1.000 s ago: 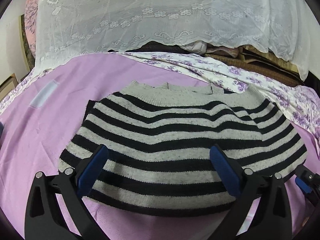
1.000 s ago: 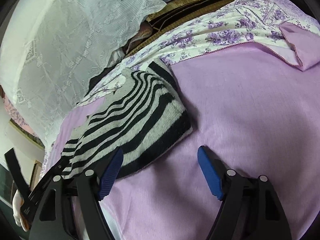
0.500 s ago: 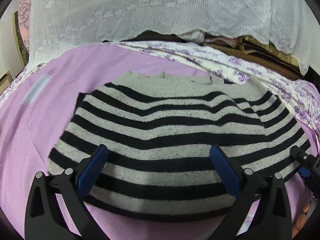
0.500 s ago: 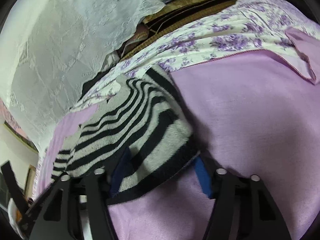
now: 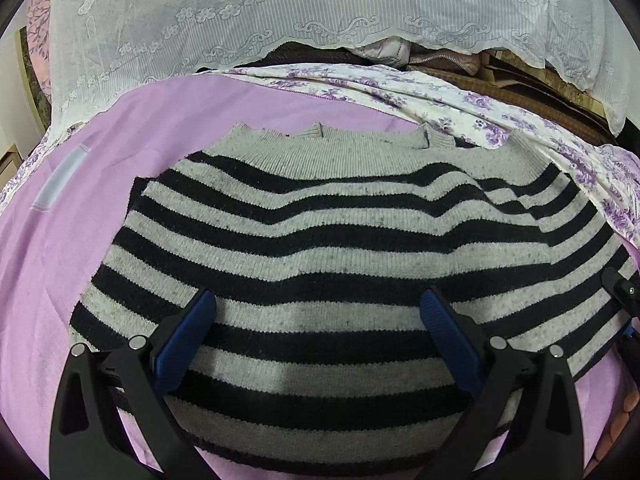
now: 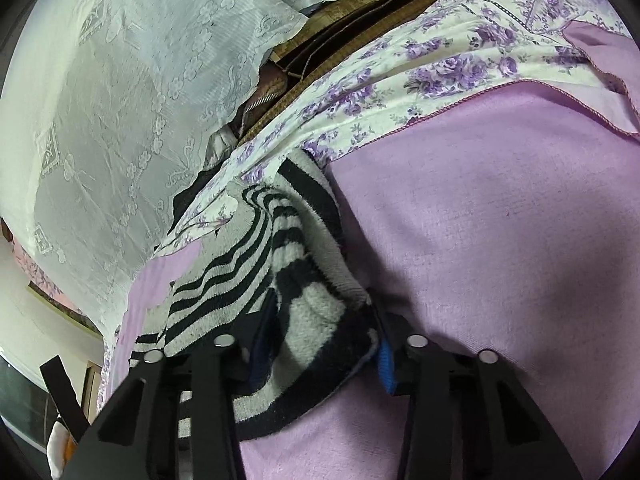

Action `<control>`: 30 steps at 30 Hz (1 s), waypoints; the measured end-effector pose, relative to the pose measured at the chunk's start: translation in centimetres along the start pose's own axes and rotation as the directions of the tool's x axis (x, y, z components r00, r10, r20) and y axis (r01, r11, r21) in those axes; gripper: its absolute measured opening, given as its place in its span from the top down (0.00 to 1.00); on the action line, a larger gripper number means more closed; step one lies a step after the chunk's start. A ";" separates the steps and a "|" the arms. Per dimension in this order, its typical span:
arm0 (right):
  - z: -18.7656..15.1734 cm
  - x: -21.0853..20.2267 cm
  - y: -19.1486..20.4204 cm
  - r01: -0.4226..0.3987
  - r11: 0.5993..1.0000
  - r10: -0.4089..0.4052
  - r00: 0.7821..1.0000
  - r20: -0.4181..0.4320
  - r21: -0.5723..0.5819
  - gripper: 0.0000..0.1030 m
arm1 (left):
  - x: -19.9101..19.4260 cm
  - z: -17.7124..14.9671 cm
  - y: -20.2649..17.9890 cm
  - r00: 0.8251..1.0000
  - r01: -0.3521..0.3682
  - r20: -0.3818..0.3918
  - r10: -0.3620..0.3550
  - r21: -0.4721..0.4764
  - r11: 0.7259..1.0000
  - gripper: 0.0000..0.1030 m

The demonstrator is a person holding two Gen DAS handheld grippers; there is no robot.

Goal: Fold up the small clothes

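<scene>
Our right tongs are closing on the corner of a stripy sweater

Our right tongs [image 6: 320, 348] are closing, and the sweater's [image 5: 332, 248] corner bunches between their blue pads [image 6: 386, 366]. Our left tongs [image 5: 316, 320] stand wide open above its near edge, holding nothing. The grey and black sweater lies flat on a purple sheet [image 5: 80, 184], with a flowery cloth [image 5: 460, 104] and a white lace cover [image 5: 280, 16] behind it.
</scene>
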State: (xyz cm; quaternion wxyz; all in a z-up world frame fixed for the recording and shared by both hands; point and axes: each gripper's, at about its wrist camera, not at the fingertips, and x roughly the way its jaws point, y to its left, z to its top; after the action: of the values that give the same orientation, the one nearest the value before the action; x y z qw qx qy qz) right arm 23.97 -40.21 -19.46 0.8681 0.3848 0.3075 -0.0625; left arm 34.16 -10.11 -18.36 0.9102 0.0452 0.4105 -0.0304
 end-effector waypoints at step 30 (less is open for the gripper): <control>0.5 2.7 2.1 0.049 0.999 -0.049 0.996 -0.080 -0.005 0.41 | -2.4 -1.1 15.5 1.000 -0.024 -0.007 0.023 -0.176 0.984 0.04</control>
State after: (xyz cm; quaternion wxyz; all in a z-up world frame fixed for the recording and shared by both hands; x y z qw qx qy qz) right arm 27.15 -38.74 -19.44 0.8539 0.3778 0.3514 -0.0679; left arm 33.24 5.42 -16.40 0.9099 -0.0306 0.4134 0.0169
